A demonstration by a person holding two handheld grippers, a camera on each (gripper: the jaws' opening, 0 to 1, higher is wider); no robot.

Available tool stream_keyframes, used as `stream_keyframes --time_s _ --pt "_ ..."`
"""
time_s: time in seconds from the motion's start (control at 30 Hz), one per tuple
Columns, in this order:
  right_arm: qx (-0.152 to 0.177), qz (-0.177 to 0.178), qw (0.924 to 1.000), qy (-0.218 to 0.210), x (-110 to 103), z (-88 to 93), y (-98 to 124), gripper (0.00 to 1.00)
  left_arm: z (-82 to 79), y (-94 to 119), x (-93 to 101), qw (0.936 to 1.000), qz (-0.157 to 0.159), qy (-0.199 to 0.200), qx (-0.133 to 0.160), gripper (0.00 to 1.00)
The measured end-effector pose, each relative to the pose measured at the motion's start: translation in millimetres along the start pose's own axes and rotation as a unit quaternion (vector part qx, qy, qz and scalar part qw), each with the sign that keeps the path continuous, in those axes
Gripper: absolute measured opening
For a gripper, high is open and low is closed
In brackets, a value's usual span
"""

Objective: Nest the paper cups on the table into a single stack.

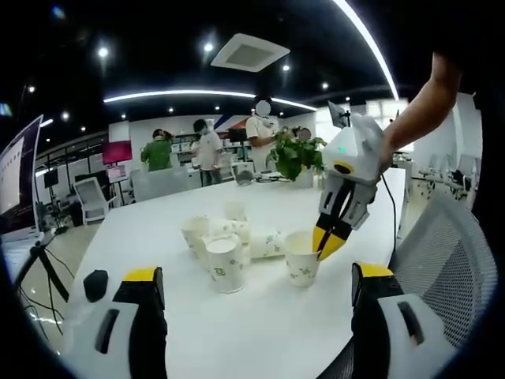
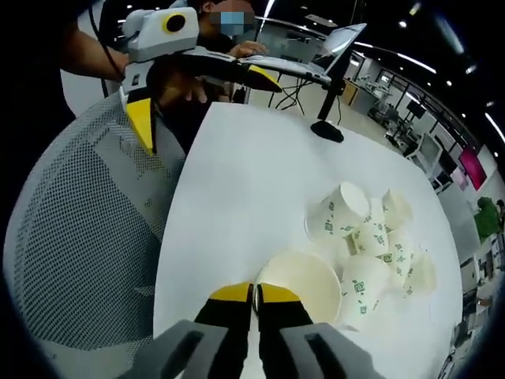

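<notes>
- The right gripper (image 2: 254, 296) has its yellow-tipped jaws pressed onto the rim of an upright paper cup (image 2: 304, 280), one jaw inside and one outside; in the left gripper view the same gripper (image 1: 329, 241) comes down from above onto that cup (image 1: 301, 259).
- That cup stands on the white table (image 2: 237, 181), close to the edge that runs beside a grey mesh office chair (image 2: 87, 229).
- Just beside it is a loose cluster of other paper cups (image 2: 371, 237), all white with green print; some stand upright, at least one lies on its side (image 1: 264, 243), and several touch each other.
- The left gripper (image 1: 252, 284) is held low near the table's near edge, away from the cups, its jaws spread wide with nothing between them; in the right gripper view it (image 2: 201, 83) hangs over the chair side of the table.
- A potted plant (image 1: 296, 154) stands toward the far edge of the table.
- People (image 1: 207, 146) stand in the office beyond.
</notes>
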State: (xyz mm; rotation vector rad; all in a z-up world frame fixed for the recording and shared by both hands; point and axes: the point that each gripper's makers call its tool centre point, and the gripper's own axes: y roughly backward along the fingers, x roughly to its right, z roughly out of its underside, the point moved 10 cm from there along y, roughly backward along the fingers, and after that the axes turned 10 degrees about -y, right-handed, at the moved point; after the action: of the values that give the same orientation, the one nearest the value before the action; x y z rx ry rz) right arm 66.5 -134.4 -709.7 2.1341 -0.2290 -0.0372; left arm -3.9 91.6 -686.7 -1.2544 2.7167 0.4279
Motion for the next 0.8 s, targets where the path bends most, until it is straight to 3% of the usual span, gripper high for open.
stream_keyframes --time_s 0.37,0.8 --pt "0.02 0.004 0.9997 -0.011 4 -4.0 11 0.09 -2.8 0 2.2 1.0 0.002 0.001 -0.001 0.99" --pt "0.069 0.021 0.9963 -0.045 22 -15.6 46 0.21 -2.6 0 1.7 1.0 0.003 0.003 0.0 0.99"
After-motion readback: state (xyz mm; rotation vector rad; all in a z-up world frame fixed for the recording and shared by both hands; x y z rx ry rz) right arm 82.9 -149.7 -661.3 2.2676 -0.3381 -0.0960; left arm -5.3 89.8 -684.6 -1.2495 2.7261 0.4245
